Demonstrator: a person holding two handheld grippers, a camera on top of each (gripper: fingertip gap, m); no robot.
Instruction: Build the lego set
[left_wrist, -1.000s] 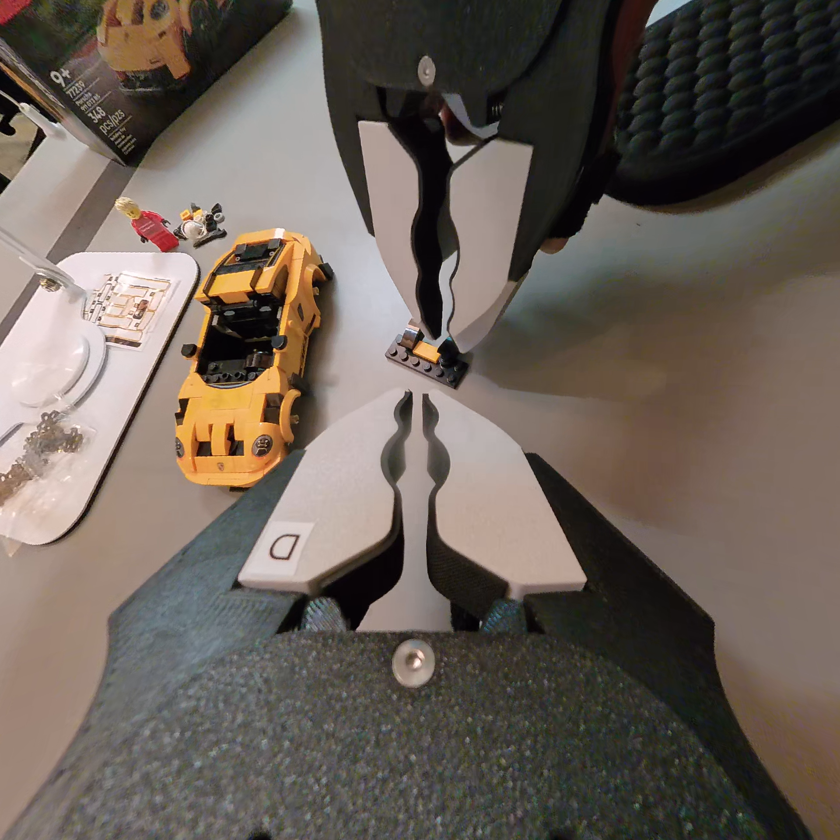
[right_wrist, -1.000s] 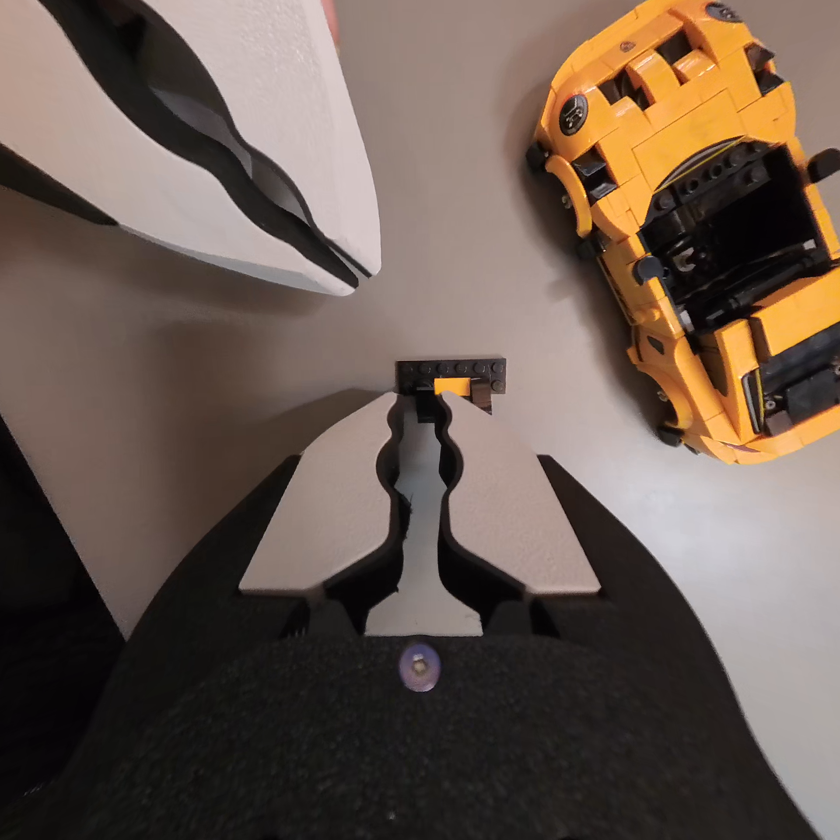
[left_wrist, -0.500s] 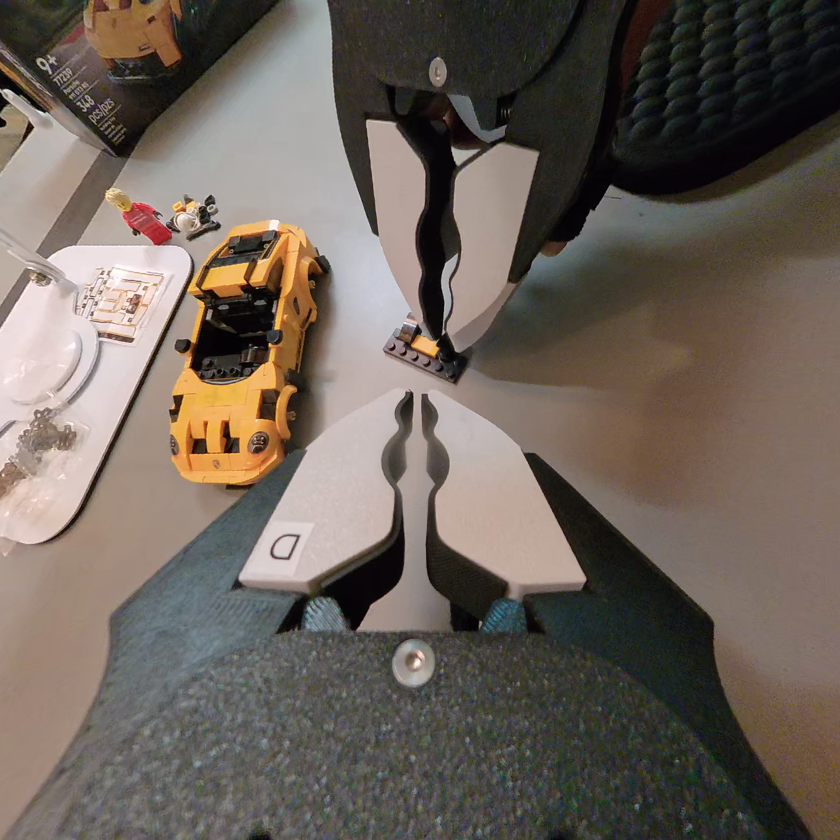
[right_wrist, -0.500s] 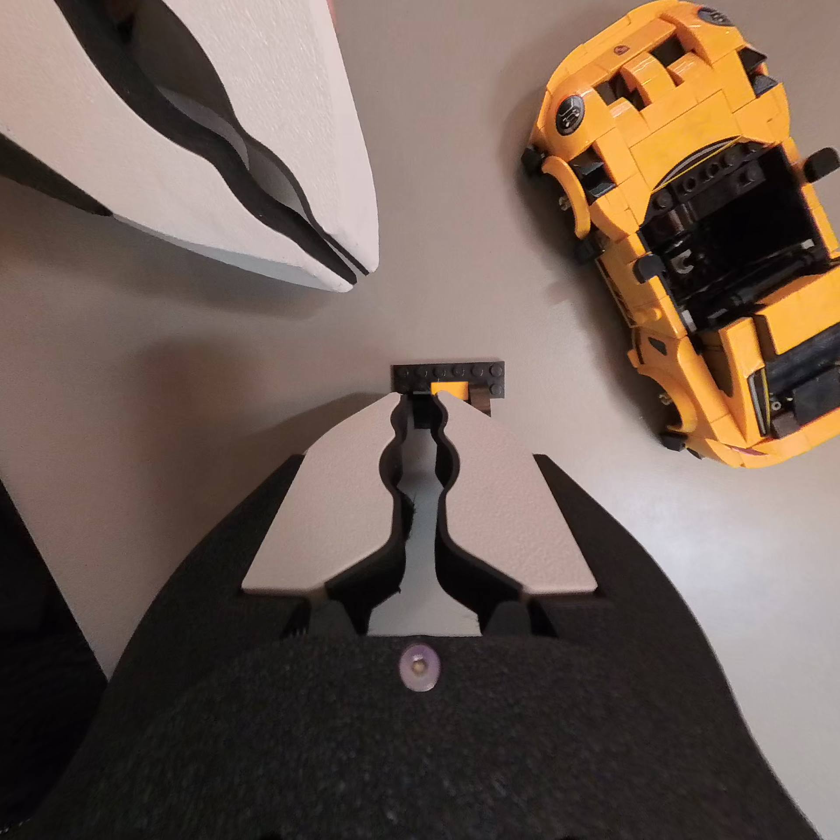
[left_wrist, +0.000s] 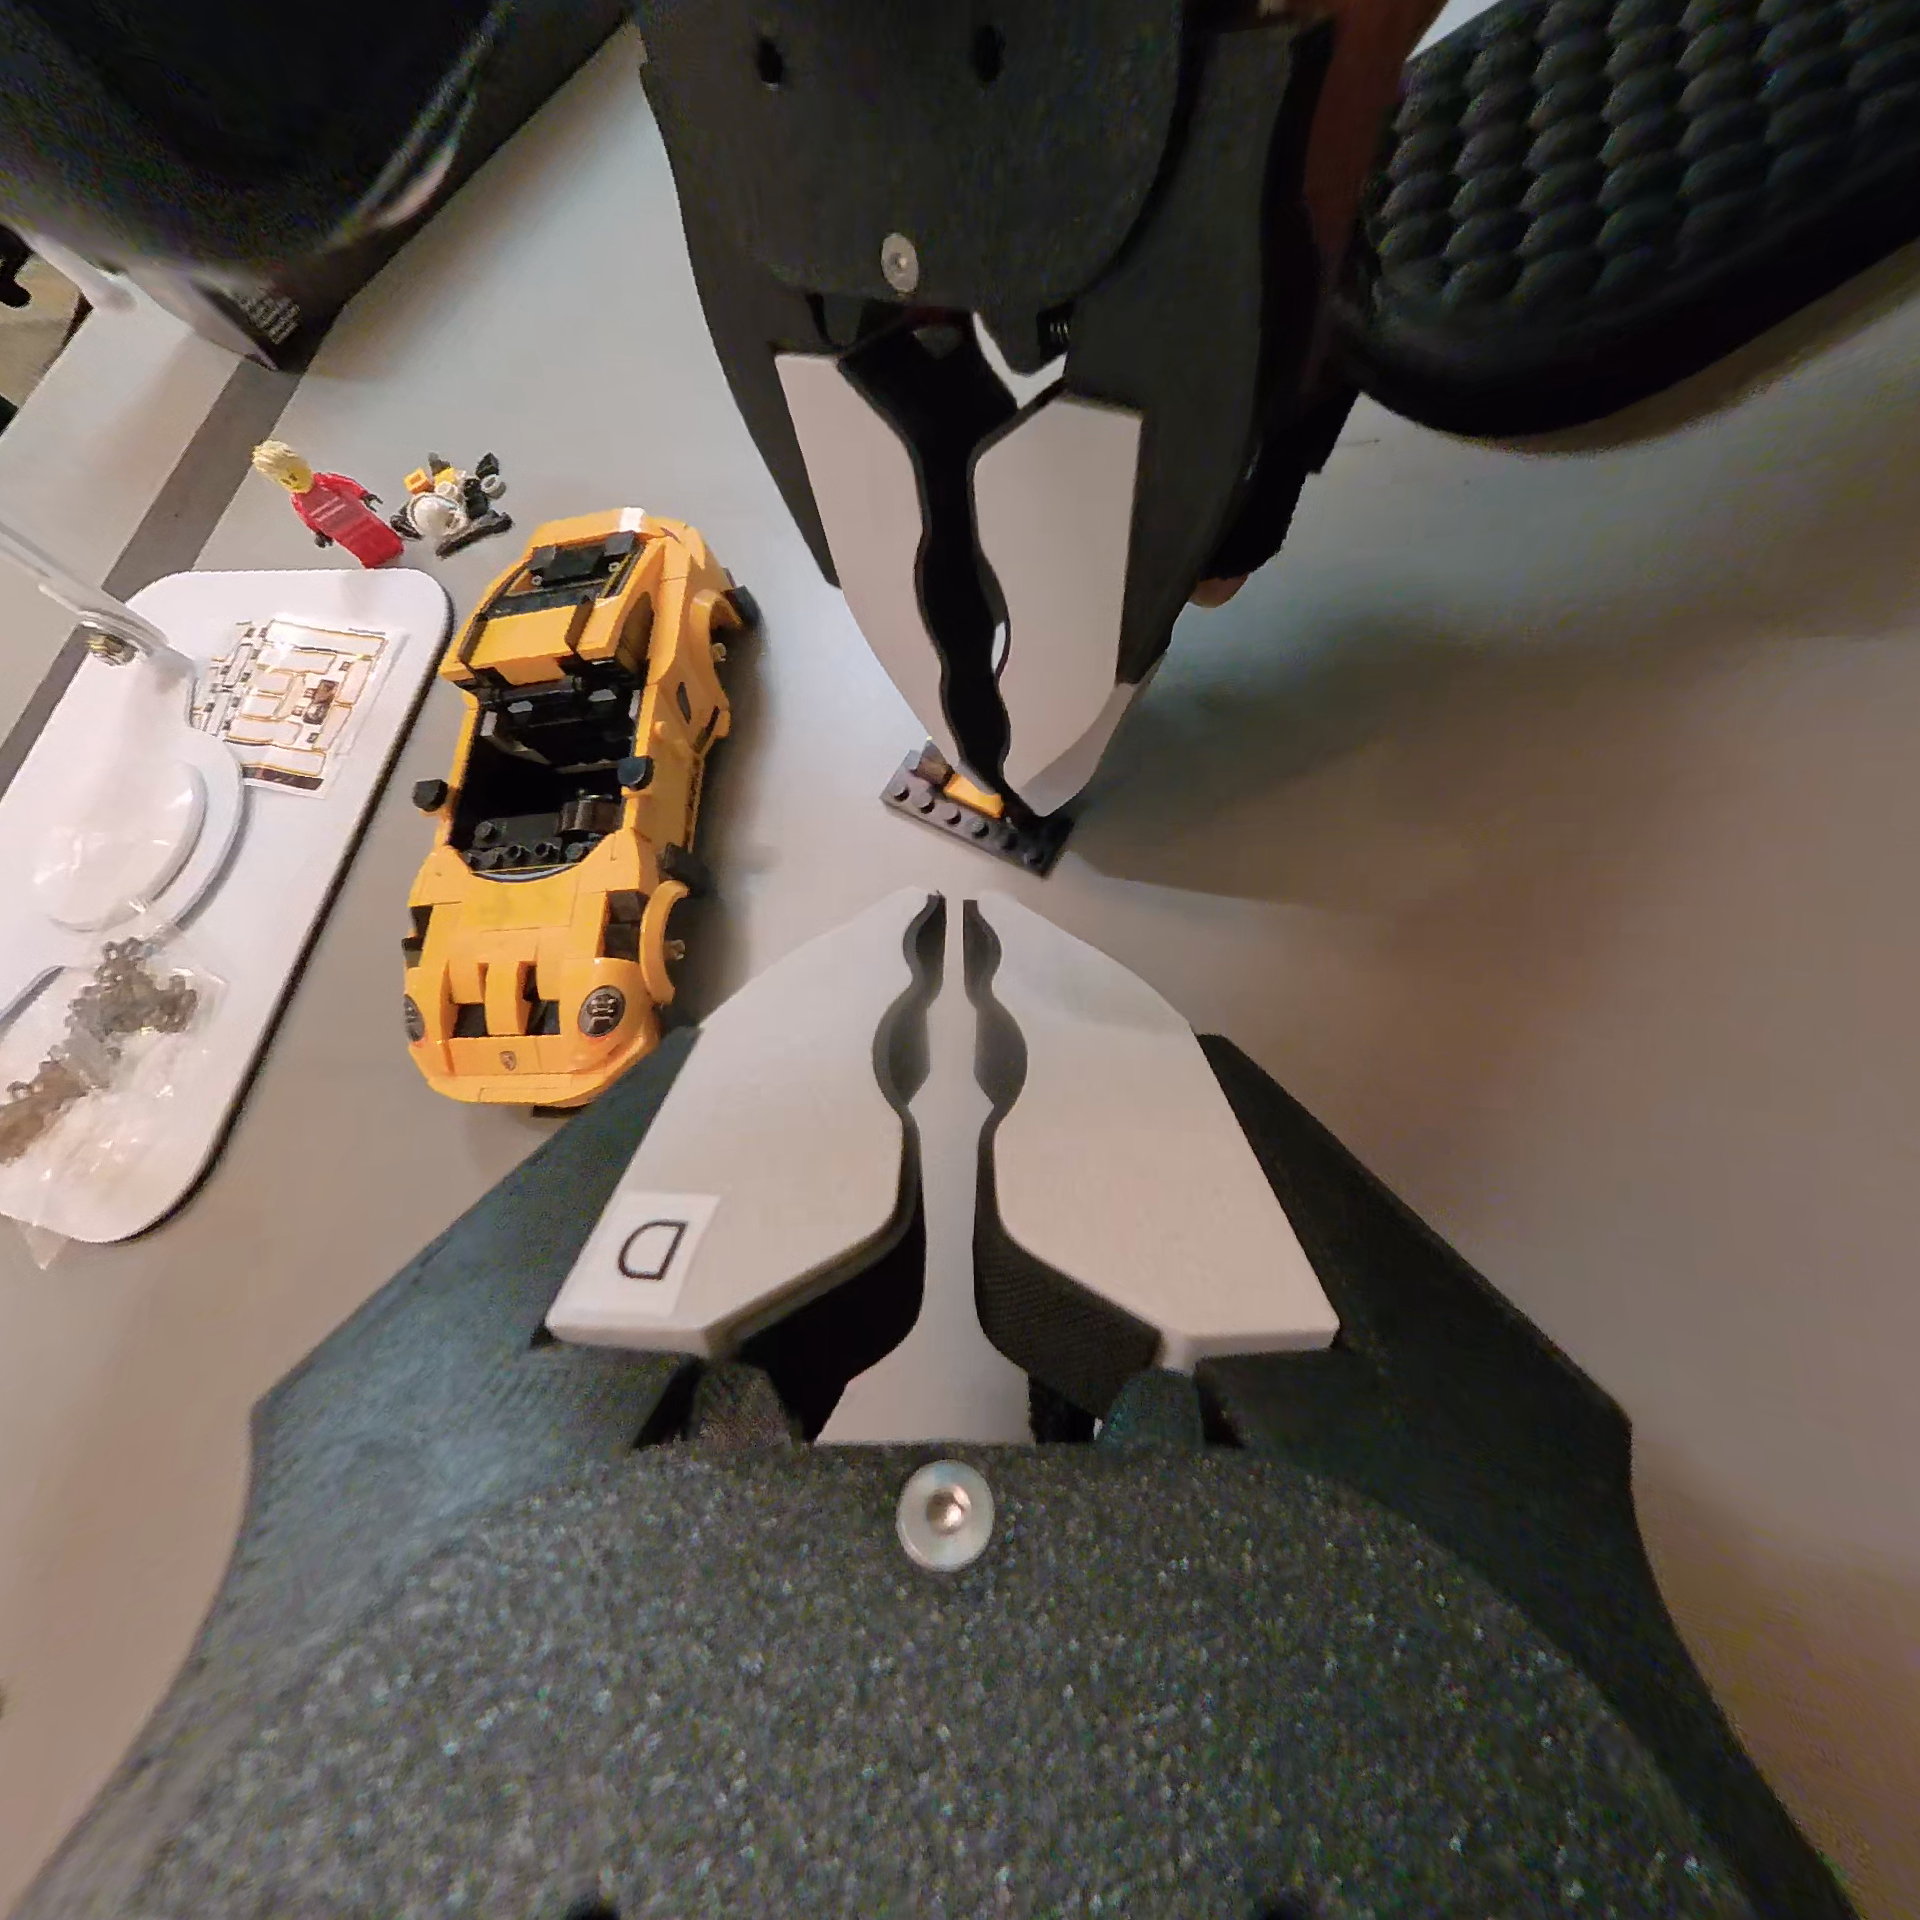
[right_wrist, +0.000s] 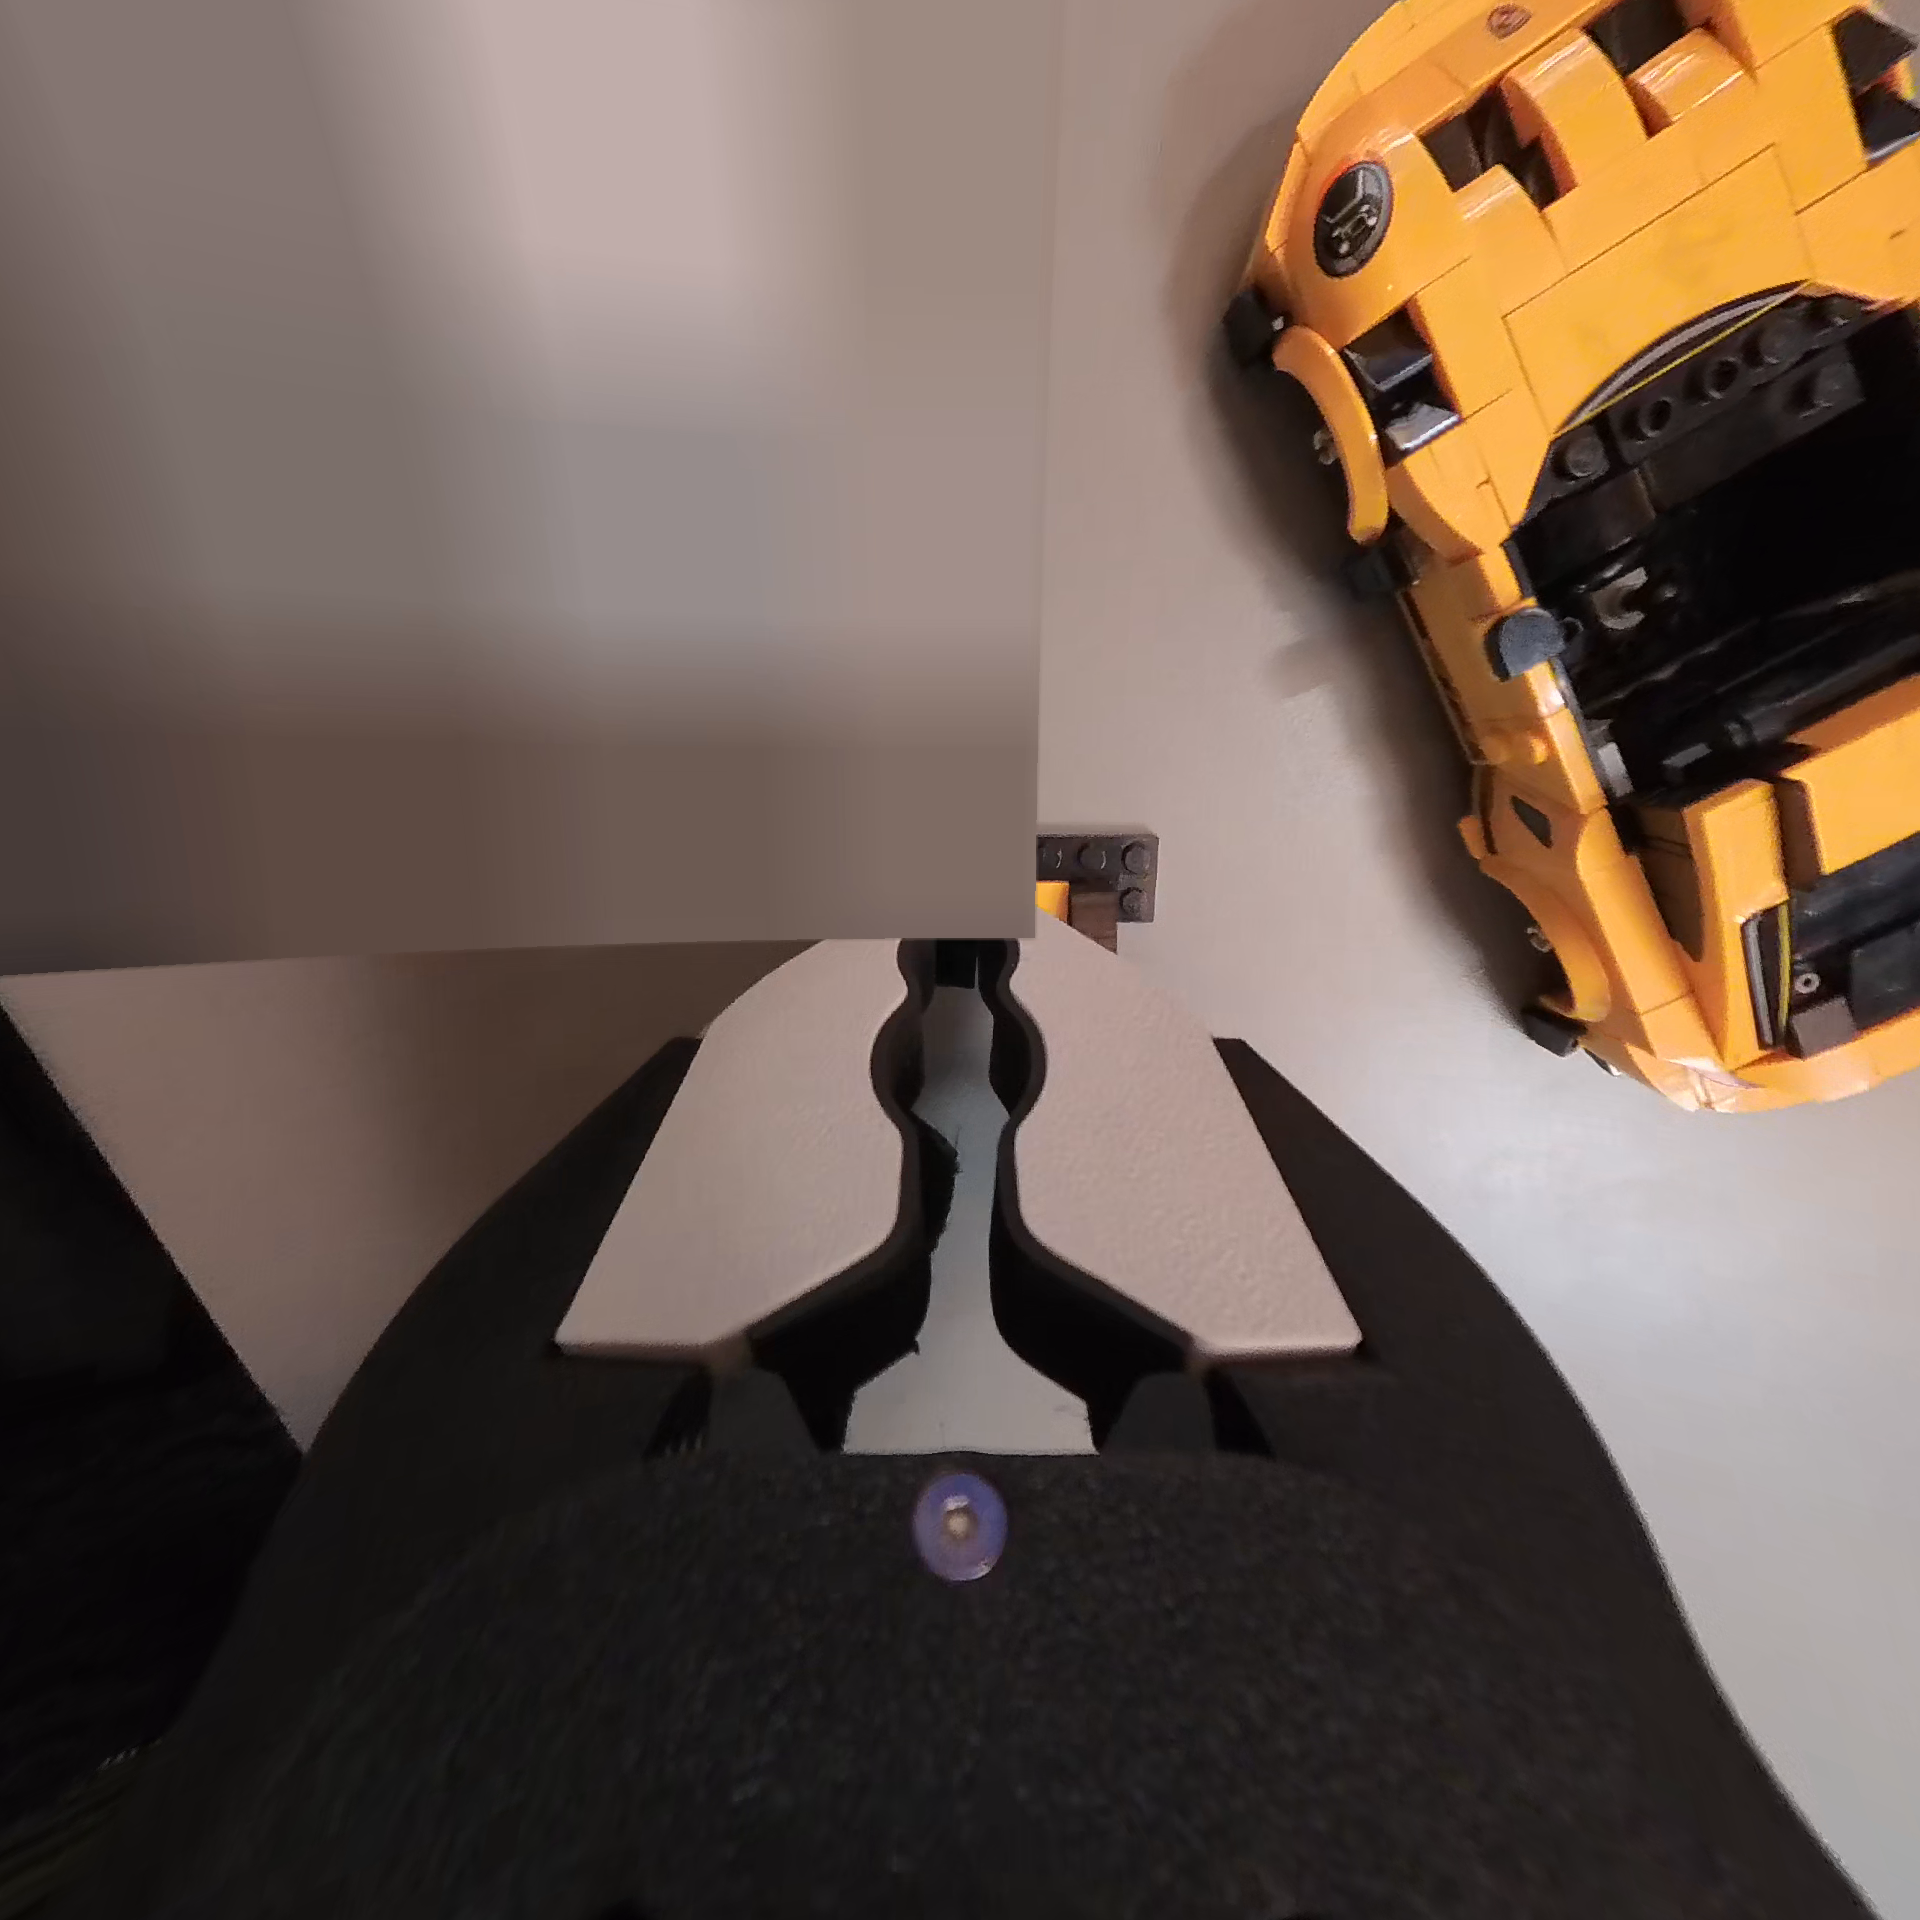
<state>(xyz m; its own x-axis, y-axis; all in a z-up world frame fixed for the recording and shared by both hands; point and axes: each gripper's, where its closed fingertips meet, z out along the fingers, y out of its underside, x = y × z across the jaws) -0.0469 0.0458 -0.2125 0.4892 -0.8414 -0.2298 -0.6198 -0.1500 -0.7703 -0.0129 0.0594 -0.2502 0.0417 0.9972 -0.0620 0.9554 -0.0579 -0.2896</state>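
The left wrist view takes in the whole grey table (left_wrist: 1455, 1039). The left gripper (left_wrist: 951, 902) hovers just short of a small black plate (left_wrist: 971, 826) that carries a yellow piece, its fingers nearly pressed together with only a thin slit between them and nothing in it. The right gripper (left_wrist: 1006, 805) comes down from above and its tips pinch a small black part on the near end of that plate. Left of the plate, apart from it, lies the yellow car (left_wrist: 566, 831), roofless, with its black inside showing. Further left a white tray (left_wrist: 312, 831) holds a sticker sheet (left_wrist: 291, 686), a clear round dish (left_wrist: 114, 852) and a clear bag of small dark parts (left_wrist: 94, 1029). Beyond the tray lie a minifigure in red (left_wrist: 327, 509) and a small heap of loose pieces (left_wrist: 452, 504). A dark box (left_wrist: 208, 156) is cut off at the top left corner.

The right wrist view shows none of the tray or its contents. A large blurred patch covers the upper left, hiding most of the black plate (right_wrist: 1117, 862) and the right gripper's tips (right_wrist: 961, 961); what little shows has them narrowly parted around something dark. The yellow car (right_wrist: 1558, 520) runs off the right edge
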